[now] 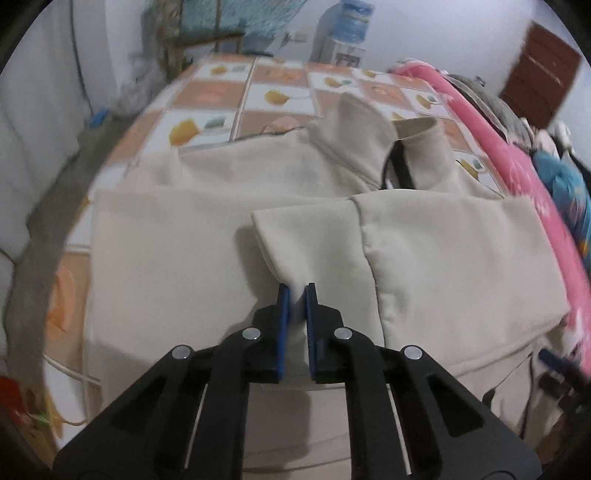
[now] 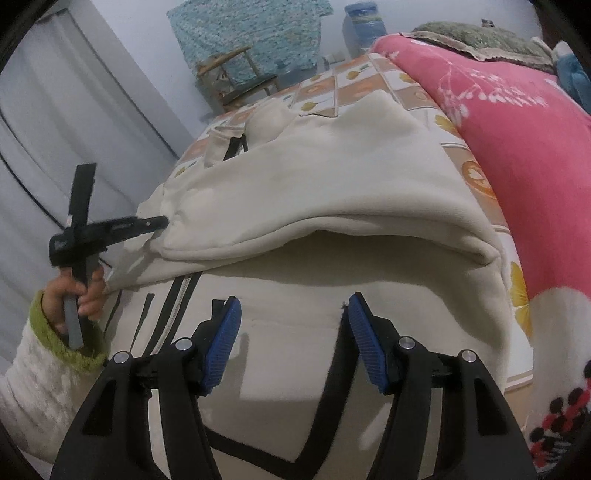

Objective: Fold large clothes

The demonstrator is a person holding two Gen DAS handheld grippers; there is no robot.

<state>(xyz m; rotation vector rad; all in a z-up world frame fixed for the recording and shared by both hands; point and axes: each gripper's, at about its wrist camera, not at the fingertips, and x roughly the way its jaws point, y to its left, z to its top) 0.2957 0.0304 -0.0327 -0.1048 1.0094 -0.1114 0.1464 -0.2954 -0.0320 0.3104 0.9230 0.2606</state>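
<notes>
A large cream hooded jacket [image 1: 170, 236] lies spread on a bed, with black trim and a zipper [image 2: 177, 306]. My left gripper [image 1: 296, 291] is shut on a fold of the jacket's sleeve or side panel [image 1: 317, 240], which is laid across the body. In the right wrist view the left gripper [image 2: 162, 221] shows at the left, pinching the folded edge [image 2: 332, 221]. My right gripper [image 2: 293, 306] is open and empty, just above the jacket's front near a pocket seam. The hood [image 1: 354, 122] lies at the far end.
The bed has a checked orange and white sheet [image 1: 273, 96]. A pink blanket [image 2: 498, 147] lies along the right side. A wooden chair [image 2: 236, 77] and a water dispenser [image 1: 343, 33] stand beyond the bed. White curtains [image 2: 55, 147] hang at the left.
</notes>
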